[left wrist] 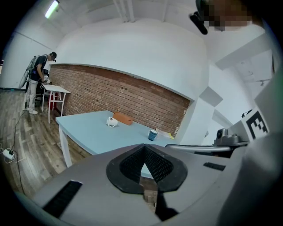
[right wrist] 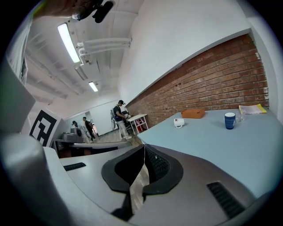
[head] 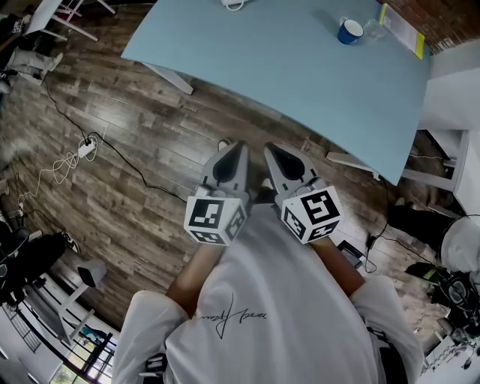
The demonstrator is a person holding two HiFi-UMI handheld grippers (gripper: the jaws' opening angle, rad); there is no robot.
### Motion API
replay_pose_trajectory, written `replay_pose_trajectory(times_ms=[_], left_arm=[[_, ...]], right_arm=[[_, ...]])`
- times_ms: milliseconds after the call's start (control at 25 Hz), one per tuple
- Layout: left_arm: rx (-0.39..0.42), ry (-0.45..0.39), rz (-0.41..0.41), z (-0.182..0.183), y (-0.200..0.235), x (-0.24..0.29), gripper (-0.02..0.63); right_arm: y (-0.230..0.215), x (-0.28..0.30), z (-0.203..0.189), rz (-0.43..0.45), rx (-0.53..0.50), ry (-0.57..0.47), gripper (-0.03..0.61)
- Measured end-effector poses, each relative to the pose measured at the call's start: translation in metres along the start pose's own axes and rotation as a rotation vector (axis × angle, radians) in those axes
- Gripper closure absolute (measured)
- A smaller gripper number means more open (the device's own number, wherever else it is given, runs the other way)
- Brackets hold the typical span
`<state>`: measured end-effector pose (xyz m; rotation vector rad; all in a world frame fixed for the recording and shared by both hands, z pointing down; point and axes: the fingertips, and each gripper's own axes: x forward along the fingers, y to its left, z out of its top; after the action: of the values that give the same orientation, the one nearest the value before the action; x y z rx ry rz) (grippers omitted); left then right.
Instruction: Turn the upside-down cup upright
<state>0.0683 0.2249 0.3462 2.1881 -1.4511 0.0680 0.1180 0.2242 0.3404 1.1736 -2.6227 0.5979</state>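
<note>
A white cup [left wrist: 111, 122] with a handle sits far off on the light blue table [left wrist: 88, 132], next to a brown box [left wrist: 123, 118]. It is too small to tell which way up it stands. The right gripper view shows the same white cup [right wrist: 178, 122]; in the head view only its edge [head: 234, 4] peeks in at the top. A blue cup [head: 349, 31] stands upright near the table's far right. My left gripper [head: 238, 148] and right gripper [head: 270, 149] are held side by side close to my chest, well short of the table. Both are shut on nothing.
Yellow papers [head: 403, 28] lie beside the blue cup. A power strip with cables [head: 86, 148] lies on the wooden floor at the left. Bags and gear [head: 427, 225] crowd the floor at the right. A person [left wrist: 37, 79] stands at a small white table far back.
</note>
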Motion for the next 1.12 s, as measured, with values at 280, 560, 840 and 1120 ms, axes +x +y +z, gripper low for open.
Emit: replay_pose_trajectory(times_ms=[280,560,840,1120], left_arm=[[-0.02,-0.014,-0.039,0.026,0.031,0.021,0.604],[-0.026,-0.013,-0.058,0.05,0.067,0.038,0.604],[-0.044,-0.052,-0.12,0.078,0.093,0.047,0.604],[-0.044,-0.063,-0.155,0.095,0.117,0.055,0.604]], right_arm=[[-0.005,0.043,0.014,-0.021,0.008,0.015,0.557],[-0.005,0.082,0.031,-0.04,0.01,0.015,0.557],[0.004,0.113,0.05,-0.071,-0.015,0.005,0.557],[0.012,0.142,0.068,-0.1,-0.066,-0.011,0.557]])
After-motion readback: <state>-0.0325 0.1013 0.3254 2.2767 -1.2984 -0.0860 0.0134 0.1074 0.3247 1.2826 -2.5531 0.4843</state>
